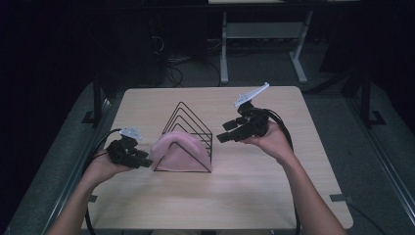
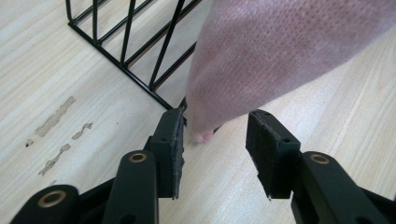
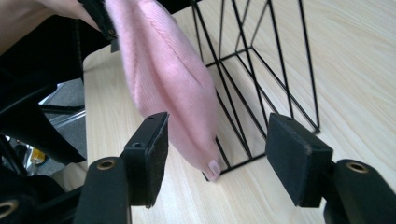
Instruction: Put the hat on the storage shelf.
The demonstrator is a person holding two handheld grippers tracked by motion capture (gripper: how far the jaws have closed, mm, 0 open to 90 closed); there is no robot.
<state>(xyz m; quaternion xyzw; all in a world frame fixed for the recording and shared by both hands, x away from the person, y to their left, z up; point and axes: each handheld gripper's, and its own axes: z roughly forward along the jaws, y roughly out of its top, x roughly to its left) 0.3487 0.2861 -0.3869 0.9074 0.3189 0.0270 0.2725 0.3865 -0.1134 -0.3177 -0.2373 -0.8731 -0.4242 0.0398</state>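
Note:
A black wire rack [image 1: 193, 122] of triangular frames stands mid-table. A pink cloth [image 1: 178, 152] is draped over its front end and hangs down both sides. My left gripper [image 1: 147, 160] rests low at the cloth's left side. In the left gripper view its jaws [image 2: 215, 140] are open, the lower corner of the cloth [image 2: 280, 56] hanging between them, no pad pressing on it, beside the rack [image 2: 126, 51]. My right gripper [image 1: 222, 132] is held above the table right of the rack. Its jaws [image 3: 219, 149] stand open and empty, facing the cloth [image 3: 168, 88] and rack [image 3: 275, 70].
The wooden table [image 1: 274, 191] has bare room in front and to the right of the rack. Pale scuff marks [image 2: 56, 119] lie on the wood near my left gripper. Beyond the far edge stand a desk's white legs [image 1: 224, 49] and cables on a dark floor.

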